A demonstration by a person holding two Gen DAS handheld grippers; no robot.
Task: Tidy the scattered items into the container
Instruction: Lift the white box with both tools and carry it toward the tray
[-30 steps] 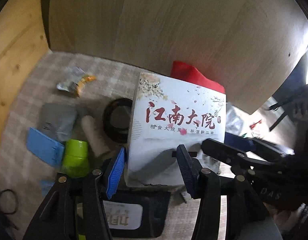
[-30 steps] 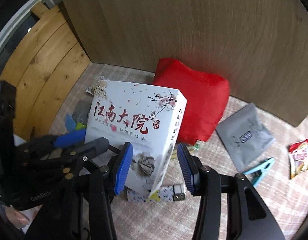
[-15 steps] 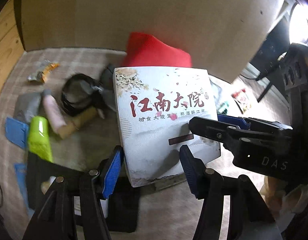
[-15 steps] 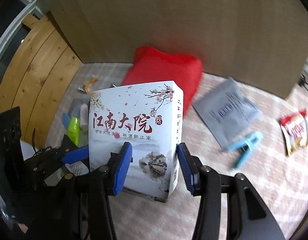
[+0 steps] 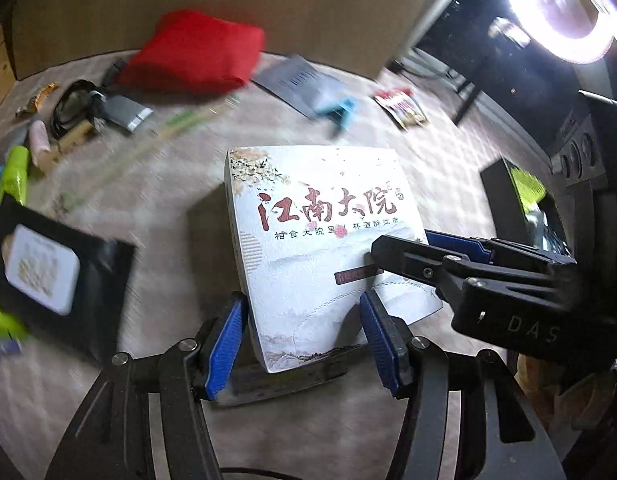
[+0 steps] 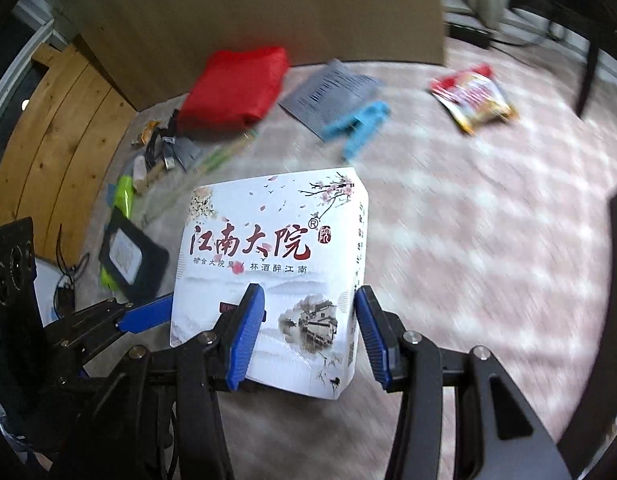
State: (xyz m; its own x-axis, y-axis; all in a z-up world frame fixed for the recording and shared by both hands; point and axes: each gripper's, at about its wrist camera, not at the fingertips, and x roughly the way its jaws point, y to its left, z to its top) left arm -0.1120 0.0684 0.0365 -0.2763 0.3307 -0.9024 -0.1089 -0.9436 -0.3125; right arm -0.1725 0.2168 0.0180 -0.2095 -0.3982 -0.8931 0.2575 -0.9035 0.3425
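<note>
While both our grippers carry the white box [image 6: 268, 276] above the checked table [image 6: 488, 216], we read "江南大院" in red brush script on its face. The left gripper [image 5: 304, 344] has its jaws clamped across one end, the right gripper [image 6: 310, 332] across the other. "DAS" is moulded on the right gripper's body. A red pouch [image 5: 196, 54] lies at the table's far edge.

Dim, motion-blurred, lamp [image 5: 564, 4] glare, fisheye edges
</note>
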